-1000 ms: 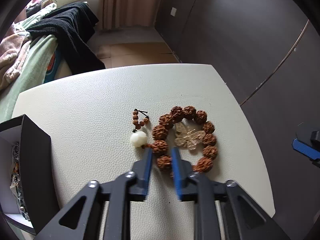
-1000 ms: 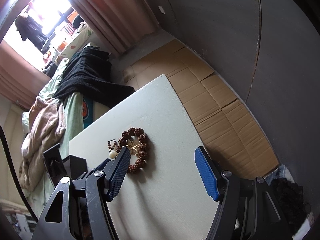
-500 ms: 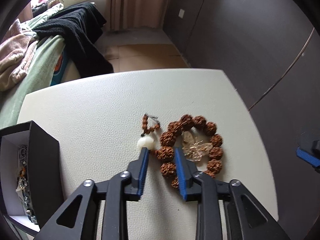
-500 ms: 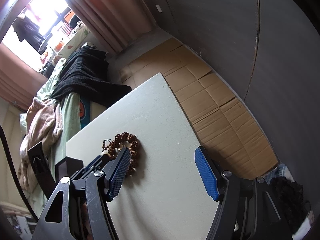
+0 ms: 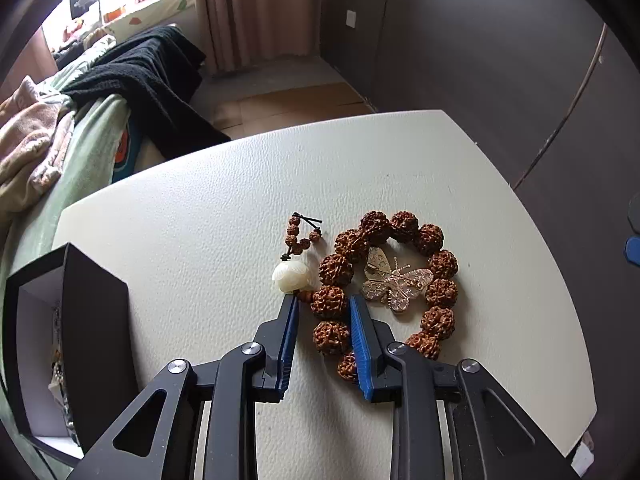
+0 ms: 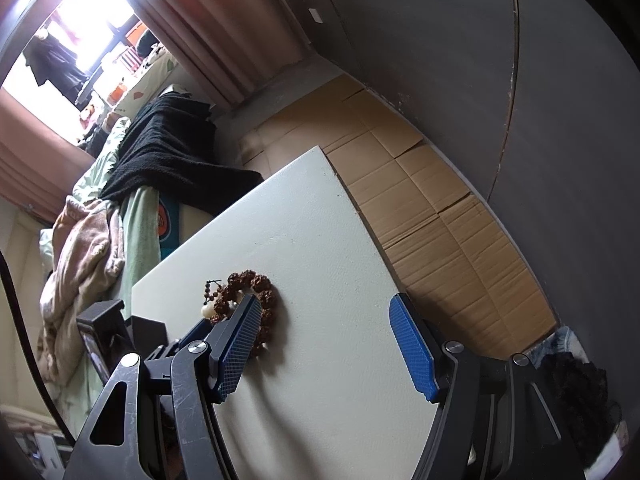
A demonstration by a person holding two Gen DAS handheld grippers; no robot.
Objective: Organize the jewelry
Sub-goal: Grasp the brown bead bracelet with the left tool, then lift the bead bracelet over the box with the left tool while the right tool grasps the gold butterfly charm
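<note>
Looking along our left gripper (image 5: 324, 306), we see its two black fingers with blue ribbed pads (image 5: 289, 336) set narrowly apart, straddling the near-left arc of the chunky brown rudraksha-seed bead bracelet (image 5: 400, 276). Two of the knobbly beads sit between the pads; the right pad touches or nearly touches them, while a thin gap shows beside the left pad, so the fingers are not yet pressed onto the beads. The bracelet lies flat on the cream, leather-textured tabletop (image 5: 200, 240), with its carved white flower bead (image 5: 292, 276) just past the left fingertip and a short tail of small brown beads on a dark cord (image 5: 300, 236) beyond that. Inside the ring of beads rests a gold filigree butterfly brooch (image 5: 396, 280), touching the beads on the gripper's side. At the left edge stands an open black jewelry box with a white lining (image 5: 80, 320), and we can make out chains inside it. Our right gripper (image 6: 324, 314) hangs over the near part of the table with its blue-padded fingers spread wide, holding nothing; from its view the bracelet (image 6: 264, 292) lies partly behind its left finger.
</note>
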